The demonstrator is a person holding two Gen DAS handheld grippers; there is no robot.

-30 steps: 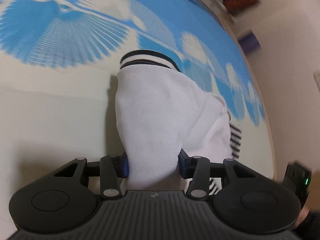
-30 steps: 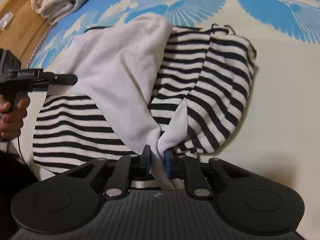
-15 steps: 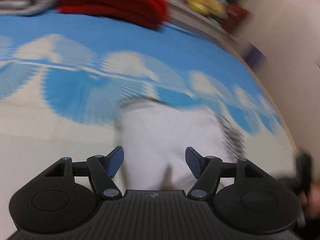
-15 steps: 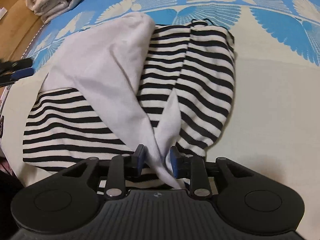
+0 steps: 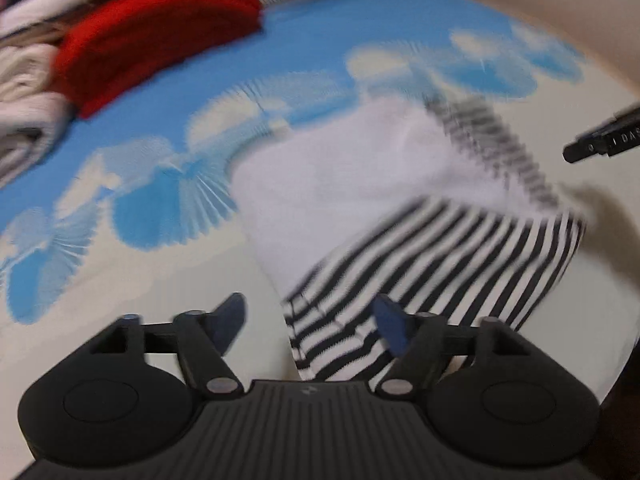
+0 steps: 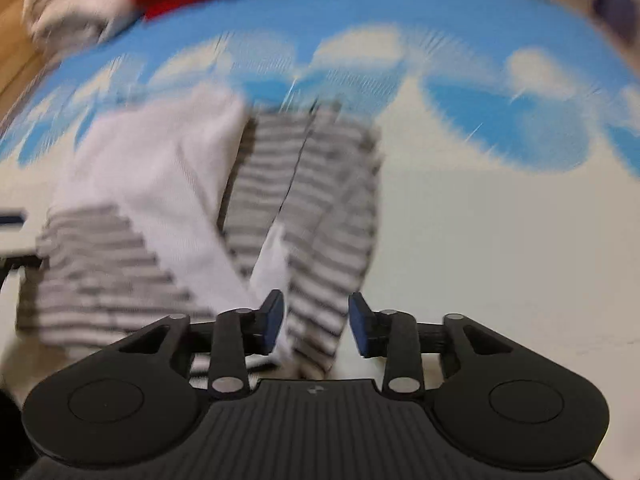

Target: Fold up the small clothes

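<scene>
A small garment of white cloth and black-and-white stripes (image 5: 400, 208) lies folded on the blue and cream bed cover (image 5: 120, 272). My left gripper (image 5: 308, 320) hovers above its near striped edge, its jaws opening, with nothing pressed between the blue pads. In the right wrist view the same garment (image 6: 168, 200) lies flat, its sleeve end just in front of my right gripper (image 6: 316, 320). That gripper's jaws are also opening, and the pads do not press on the cloth. Both views are blurred by motion.
A folded red garment (image 5: 152, 36) and pale folded clothes (image 5: 24, 92) are stacked at the far left of the bed. The right gripper's black tip (image 5: 604, 140) shows at the right edge of the left wrist view. A wooden edge (image 6: 16, 12) borders the bed.
Both grippers let go of the white cloth and opened. The left one lifted, rolled and pulled back; the right one rose a little. The garment now lies flat.
</scene>
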